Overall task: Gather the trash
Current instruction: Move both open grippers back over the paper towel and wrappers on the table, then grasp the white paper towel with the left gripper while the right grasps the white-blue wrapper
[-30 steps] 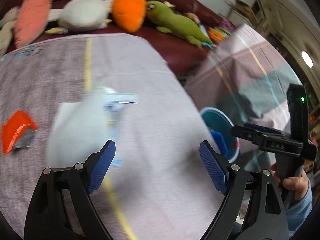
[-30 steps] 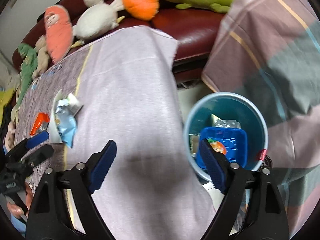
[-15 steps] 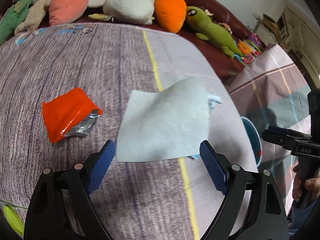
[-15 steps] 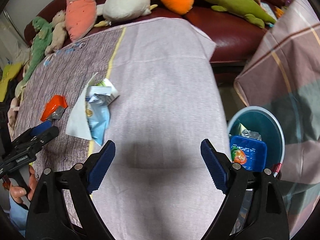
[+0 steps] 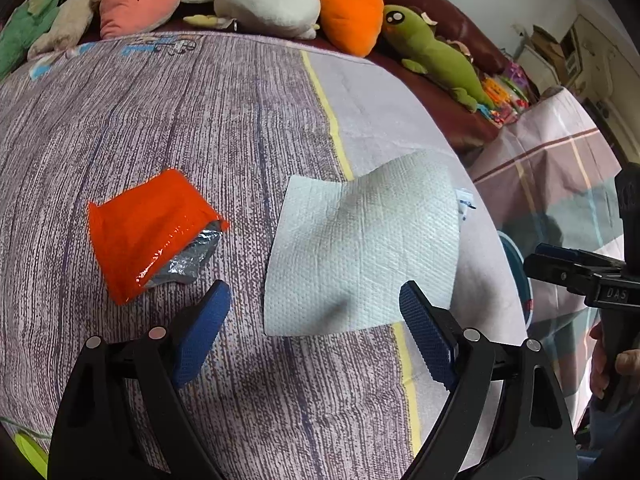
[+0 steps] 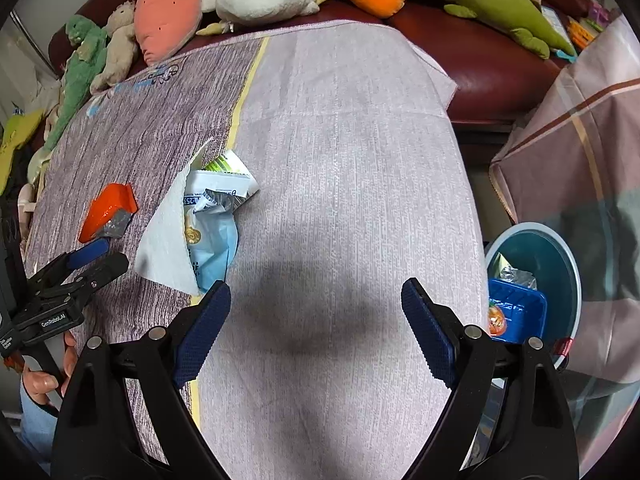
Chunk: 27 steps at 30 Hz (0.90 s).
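Where the tablecloth meets a sofa, possibly leather, both grippers' jaws gape empty.

**Both grippers wide open, nothing in either one**

The left gripper has its jaws spread wide, and the blue pads are gripping nothing. In the right wrist view it shows up at the far left edge, angled in toward the middle, with the person's left hand wrapped round the handle below it.

The right gripper is the same deal, jaws fully apart and nothing between the fingers. From the left wrist view it pokes in from the right edge, pointing left, and the right hand grips the handle underneath.
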Each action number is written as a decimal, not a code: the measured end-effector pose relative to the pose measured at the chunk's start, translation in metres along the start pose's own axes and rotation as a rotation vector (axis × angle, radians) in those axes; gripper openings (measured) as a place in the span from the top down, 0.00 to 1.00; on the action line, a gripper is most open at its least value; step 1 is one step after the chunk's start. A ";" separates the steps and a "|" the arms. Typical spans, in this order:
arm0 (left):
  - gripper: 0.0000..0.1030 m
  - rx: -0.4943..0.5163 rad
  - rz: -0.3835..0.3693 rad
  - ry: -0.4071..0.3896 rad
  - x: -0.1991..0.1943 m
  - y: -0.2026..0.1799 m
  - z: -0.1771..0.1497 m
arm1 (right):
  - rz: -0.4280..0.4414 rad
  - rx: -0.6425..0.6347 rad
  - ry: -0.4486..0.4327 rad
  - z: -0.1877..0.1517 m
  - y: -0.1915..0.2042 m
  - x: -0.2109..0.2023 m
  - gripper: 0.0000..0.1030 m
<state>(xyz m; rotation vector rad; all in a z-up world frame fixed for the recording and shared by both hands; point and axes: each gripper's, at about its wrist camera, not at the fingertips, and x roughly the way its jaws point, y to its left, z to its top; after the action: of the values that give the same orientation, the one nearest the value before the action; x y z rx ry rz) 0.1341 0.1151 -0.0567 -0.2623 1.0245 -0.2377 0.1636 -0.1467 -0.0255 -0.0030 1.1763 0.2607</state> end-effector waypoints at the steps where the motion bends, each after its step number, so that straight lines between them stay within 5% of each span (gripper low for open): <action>1: 0.16 0.005 0.003 0.004 0.002 0.000 0.001 | 0.001 0.001 0.004 0.001 0.000 0.002 0.19; 23: 0.11 0.187 0.031 0.067 0.054 -0.024 0.008 | 0.033 0.081 0.047 0.004 -0.019 0.037 0.19; 27: 0.51 0.222 0.077 0.045 0.054 -0.031 0.004 | 0.040 0.092 0.053 0.003 -0.022 0.040 0.19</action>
<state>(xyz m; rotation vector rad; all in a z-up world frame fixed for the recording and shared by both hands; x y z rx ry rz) 0.1626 0.0692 -0.0886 -0.0166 1.0412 -0.2858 0.1848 -0.1593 -0.0633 0.0944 1.2409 0.2429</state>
